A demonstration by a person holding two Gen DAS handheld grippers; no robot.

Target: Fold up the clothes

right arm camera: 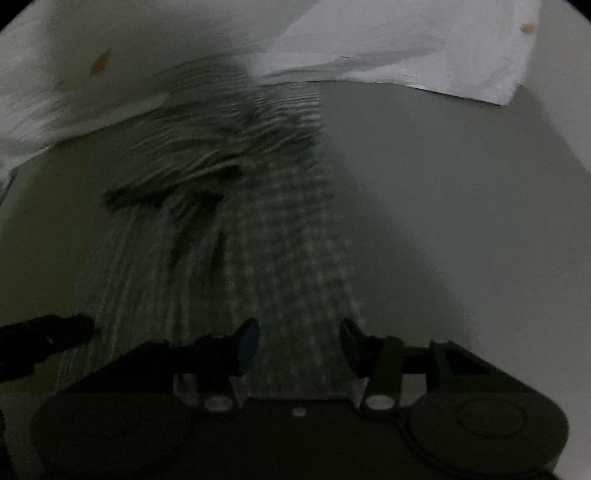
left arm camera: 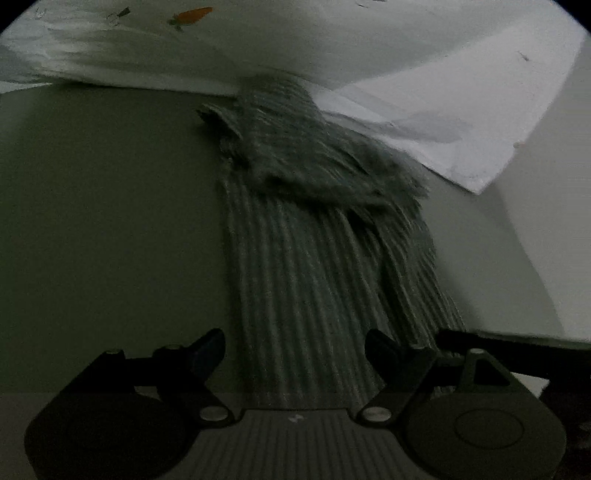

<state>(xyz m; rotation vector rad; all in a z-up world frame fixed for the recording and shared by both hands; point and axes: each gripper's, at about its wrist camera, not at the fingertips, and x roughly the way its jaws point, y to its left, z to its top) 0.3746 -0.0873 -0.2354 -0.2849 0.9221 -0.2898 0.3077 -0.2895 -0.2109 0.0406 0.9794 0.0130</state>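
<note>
A long, ribbed knit garment in dark grey lies stretched on a smooth, pale, matte tabletop. Its surface runs in fine lengthwise cords, lighter on the ridges and darker in the grooves. At its far end a shaggier part with a fuzzy, frayed edge lies folded back over the strip. The far end is tucked against a white cloth, thin and flat, with soft creases and a sharp corner. Small orange carrot prints with green tops are scattered on that cloth. No writing or label can be read on either fabric; the pictures are dim and partly blurred.

The left gripper is black, with angular hinged arms, round silver pivots and a grooved plate at its base. Its jaws stand wide apart over the near end of the garment, with nothing pinched between the pads. A second black tool reaches in from the right edge of this view.

In the right wrist view the same ribbed garment runs away from the camera, its texture smeared by blur. The right gripper hangs over the near end, jaws parted to a middling gap. One finger shows a blue pad. The knit shows between the tips, but the pads do not visibly press on it.
</note>
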